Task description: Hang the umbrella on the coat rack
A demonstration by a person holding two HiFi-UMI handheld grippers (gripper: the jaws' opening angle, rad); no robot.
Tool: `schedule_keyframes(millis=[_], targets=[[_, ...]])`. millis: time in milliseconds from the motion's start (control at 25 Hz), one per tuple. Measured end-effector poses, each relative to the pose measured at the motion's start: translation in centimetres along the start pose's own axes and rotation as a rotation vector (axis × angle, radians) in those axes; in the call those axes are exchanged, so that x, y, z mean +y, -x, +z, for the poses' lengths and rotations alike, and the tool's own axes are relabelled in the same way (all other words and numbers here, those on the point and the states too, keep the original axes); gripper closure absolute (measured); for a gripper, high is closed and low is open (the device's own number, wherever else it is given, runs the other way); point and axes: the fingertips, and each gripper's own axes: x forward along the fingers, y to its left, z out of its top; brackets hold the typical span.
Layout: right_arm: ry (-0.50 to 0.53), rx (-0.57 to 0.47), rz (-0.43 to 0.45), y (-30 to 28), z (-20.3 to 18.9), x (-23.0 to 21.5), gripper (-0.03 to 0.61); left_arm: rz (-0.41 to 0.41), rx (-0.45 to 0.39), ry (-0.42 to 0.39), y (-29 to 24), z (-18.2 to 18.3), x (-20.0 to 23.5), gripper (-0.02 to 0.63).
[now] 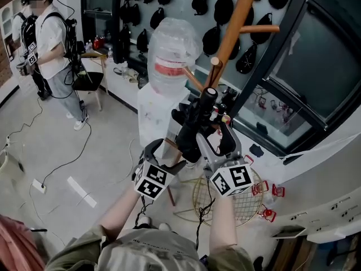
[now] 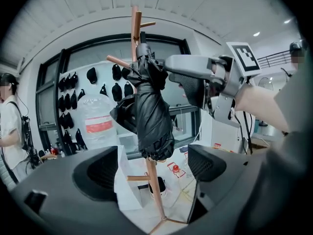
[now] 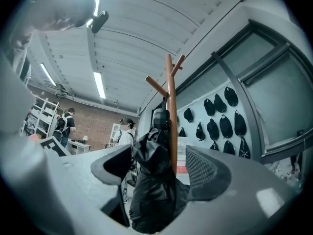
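Hanging close against the wooden pole of the coat rack [image 1: 239, 17], a folded black umbrella [image 1: 193, 130] is seen. Its top is found just under the short pegs that stick out of the pole. Whether its strap is looped over a peg cannot be told.

The right claw [image 1: 218, 141] is held up by the umbrella, a little to its right in the head view. In the right gripper view, its two jaws are spread wide. The umbrella [image 3: 155, 192] and the pole [image 3: 171, 106] are seen in the gap between them, but the cloth is not squeezed by the pads. So the right claw is let go.

The left claw [image 1: 166, 157] is held lower, on the other side of the umbrella. In the left gripper view, its jaws are spread apart too, and nothing is gripped. The umbrella [image 2: 152, 116] is seen farther off, past the jaw tips, with the right claw [image 2: 195, 80] beside it.

A big clear water bottle [image 1: 169, 55] is seen behind the rack. Black caps [image 1: 223, 7] are hung on the wall. A person in a white shirt [image 1: 52, 38] is seen standing far off on the floor [image 1: 62, 145].
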Motion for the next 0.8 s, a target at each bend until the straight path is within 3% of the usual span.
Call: schedule_keyframes(millis=[400,600,680,760,800], targets=[[-0.052,-0.018,-0.155,6.6,-3.2,1.1,0.241,0.112,-0.127,0.084,5.2,0.2,1.7,0.164],[-0.057,-0.001,-0.193,9.5,-4.4,3.5,0.244,0.134,-0.177,0.074,8.2,-0.3,0.8,0.166],[-0.043,-0.004,-0.212,10.3,-4.6,4.4,0.279,0.168,-0.193,0.069,9.0,-0.5,0.9,0.170],[0.000,-0.006,-0.233,10.6,-4.5,5.2,0.356,0.213,-0.225,0.074,9.8,-0.4,1.3,0.236],[0.025,-0.006,-0.243,10.6,-4.3,5.4,0.359,0.241,-0.249,0.078,10.2,-0.1,1.7,0.328]])
